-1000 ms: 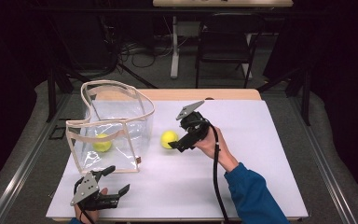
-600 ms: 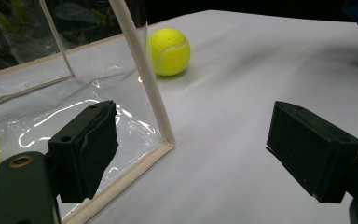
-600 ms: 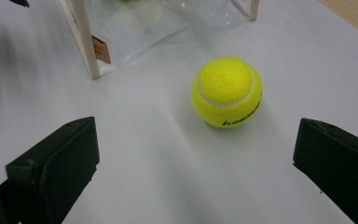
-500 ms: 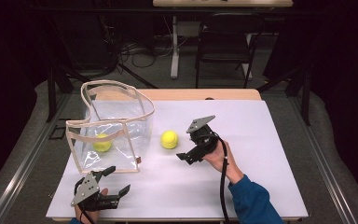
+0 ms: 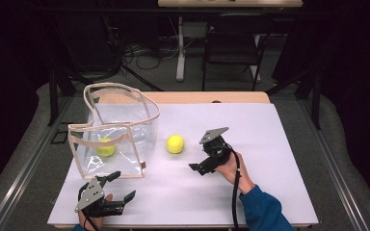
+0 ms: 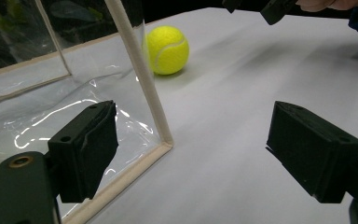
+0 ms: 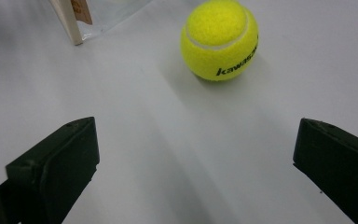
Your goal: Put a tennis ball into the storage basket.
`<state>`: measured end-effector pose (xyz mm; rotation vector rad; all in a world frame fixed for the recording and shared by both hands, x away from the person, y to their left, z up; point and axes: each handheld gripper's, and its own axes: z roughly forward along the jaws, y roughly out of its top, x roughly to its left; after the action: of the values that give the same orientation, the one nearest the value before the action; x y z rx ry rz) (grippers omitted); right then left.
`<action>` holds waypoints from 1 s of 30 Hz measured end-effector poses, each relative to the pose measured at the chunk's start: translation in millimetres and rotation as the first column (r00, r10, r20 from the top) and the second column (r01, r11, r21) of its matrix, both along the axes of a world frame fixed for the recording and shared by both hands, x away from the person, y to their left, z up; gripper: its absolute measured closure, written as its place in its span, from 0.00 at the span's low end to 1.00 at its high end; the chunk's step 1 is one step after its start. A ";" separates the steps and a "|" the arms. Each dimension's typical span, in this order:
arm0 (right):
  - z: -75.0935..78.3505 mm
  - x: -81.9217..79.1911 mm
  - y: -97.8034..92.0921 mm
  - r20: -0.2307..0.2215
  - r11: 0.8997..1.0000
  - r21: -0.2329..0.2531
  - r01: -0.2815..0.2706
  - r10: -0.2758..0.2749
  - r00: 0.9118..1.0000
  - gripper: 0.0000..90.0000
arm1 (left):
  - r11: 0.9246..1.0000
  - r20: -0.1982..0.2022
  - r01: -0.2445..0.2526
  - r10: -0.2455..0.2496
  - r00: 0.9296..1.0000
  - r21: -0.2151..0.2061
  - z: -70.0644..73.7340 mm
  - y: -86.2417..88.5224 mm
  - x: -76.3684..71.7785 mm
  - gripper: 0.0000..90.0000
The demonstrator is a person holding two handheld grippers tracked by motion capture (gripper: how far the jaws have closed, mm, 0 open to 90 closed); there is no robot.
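A yellow tennis ball point(image 5: 175, 143) point(image 7: 220, 39) point(image 6: 168, 49) lies on the white table top, just right of a clear bag point(image 5: 115, 130) with beige trim point(image 6: 140, 79). A second yellow ball point(image 5: 106, 147) sits inside the bag. My right gripper point(image 5: 198, 156) point(image 7: 196, 154) is open, a short way right of the loose ball and pointed at it, with nothing between its jaws. My left gripper point(image 5: 121, 186) point(image 6: 198, 140) is open near the front edge, facing the bag's near right corner, its left jaw close to the plastic wall.
The white table top point(image 5: 270, 144) has free room to the right and along the front. A dark chair point(image 5: 231, 48) and cables stand on the floor beyond the table's far edge. The bag's brown tag and corner point(image 7: 70, 18) sit left of the loose ball.
My right gripper has drawn back from the loose ball, toward the near right. The ball has stayed in place. The left gripper has not moved.
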<state>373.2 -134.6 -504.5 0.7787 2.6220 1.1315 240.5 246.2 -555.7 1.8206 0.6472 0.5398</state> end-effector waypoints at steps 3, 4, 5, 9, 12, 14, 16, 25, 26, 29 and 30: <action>-2.3 -1.0 -2.5 -0.005 1.000 -0.004 0.006 -0.007 1.000 0.00 | 1.000 0.002 0.001 -0.001 1.000 0.004 0.5 0.2 -0.4 0.18; -3.1 -1.4 -3.2 -0.001 1.000 -0.006 0.009 -0.009 1.000 0.00 | 1.000 0.004 0.002 -0.002 1.000 0.004 0.8 0.1 -0.8 0.18; -4.0 -2.5 -4.8 0.000 1.000 -0.006 0.015 -0.015 1.000 0.00 | 1.000 0.006 0.001 -0.001 1.000 0.006 0.9 0.2 -0.9 0.18; -7.1 -3.8 -7.7 -0.003 1.000 -0.014 0.022 -0.022 1.000 0.00 | 1.000 0.007 -0.002 0.002 1.000 0.004 1.3 0.7 -1.1 0.18; -8.3 -3.6 -8.0 -0.002 0.999 -0.027 0.026 -0.026 1.000 0.00 | 1.000 0.008 0.001 -0.001 1.000 0.003 1.2 0.2 -1.0 0.18; -8.6 -3.7 -8.0 -0.005 0.999 -0.027 0.029 -0.029 1.000 0.00 | 1.000 0.008 0.001 -0.001 1.000 0.003 1.3 0.2 -1.0 0.18; -9.5 -3.0 -8.7 -0.002 0.999 -0.035 0.030 -0.030 1.000 0.00 | 1.000 0.007 0.003 -0.003 1.000 0.003 1.3 0.6 -0.9 0.18; -15.8 0.9 -12.5 -0.010 0.996 -0.071 0.045 -0.045 0.999 0.00 | 1.000 0.008 0.001 -0.001 1.000 0.001 1.5 1.0 -1.8 0.18; -16.4 1.1 -12.2 -0.011 0.996 -0.073 0.046 -0.047 0.999 0.00 | 1.000 0.010 0.003 -0.003 1.000 0.004 1.8 1.0 -2.2 0.18; -16.3 1.2 -11.2 -0.012 0.996 -0.082 0.044 -0.046 0.999 0.00 | 1.000 0.010 0.004 -0.004 1.000 0.005 1.8 0.9 -2.3 0.18; -16.0 1.1 -10.8 -0.011 0.995 -0.084 0.045 -0.046 0.999 0.00 | 1.000 0.010 0.004 -0.004 1.000 0.005 1.8 0.9 -2.3 0.18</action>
<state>374.3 -145.5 -520.5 0.8267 2.6285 1.0016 238.2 247.1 -553.9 1.8219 0.6361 0.5483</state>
